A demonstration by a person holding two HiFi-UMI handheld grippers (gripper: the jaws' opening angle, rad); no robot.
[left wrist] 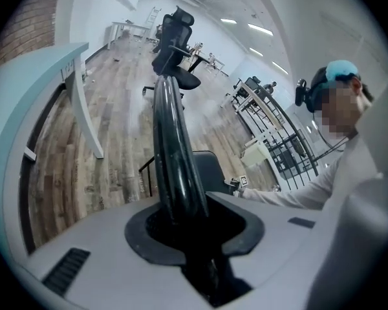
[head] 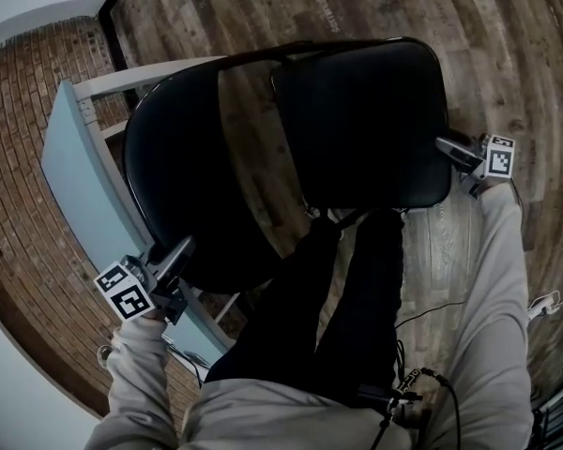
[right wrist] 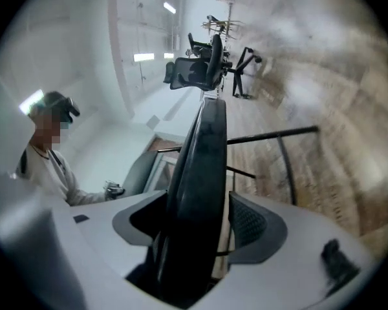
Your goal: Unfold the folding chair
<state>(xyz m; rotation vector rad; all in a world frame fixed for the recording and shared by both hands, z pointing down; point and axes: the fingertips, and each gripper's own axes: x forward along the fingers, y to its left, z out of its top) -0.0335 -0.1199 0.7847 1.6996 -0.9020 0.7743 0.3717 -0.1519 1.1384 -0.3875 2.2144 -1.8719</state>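
The black folding chair stands in front of me in the head view, its backrest (head: 183, 172) to the left and its padded seat (head: 366, 120) to the right. My left gripper (head: 174, 259) is at the backrest's lower left rim and is shut on it. In the left gripper view that rim (left wrist: 171, 141) runs up from between the jaws of the left gripper (left wrist: 197, 223). My right gripper (head: 458, 153) is at the seat's right edge. In the right gripper view the seat edge (right wrist: 204, 160) lies between the open jaws of the right gripper (right wrist: 194, 228), with a gap to the textured pad (right wrist: 249, 221).
A light blue table (head: 75, 176) stands left of the chair, against a brick wall (head: 19, 157). My legs in black trousers (head: 347, 289) are just below the seat. Cables (head: 544, 303) lie on the wood floor at right. An office chair (left wrist: 174, 31) and a metal rack (left wrist: 265, 108) stand further off.
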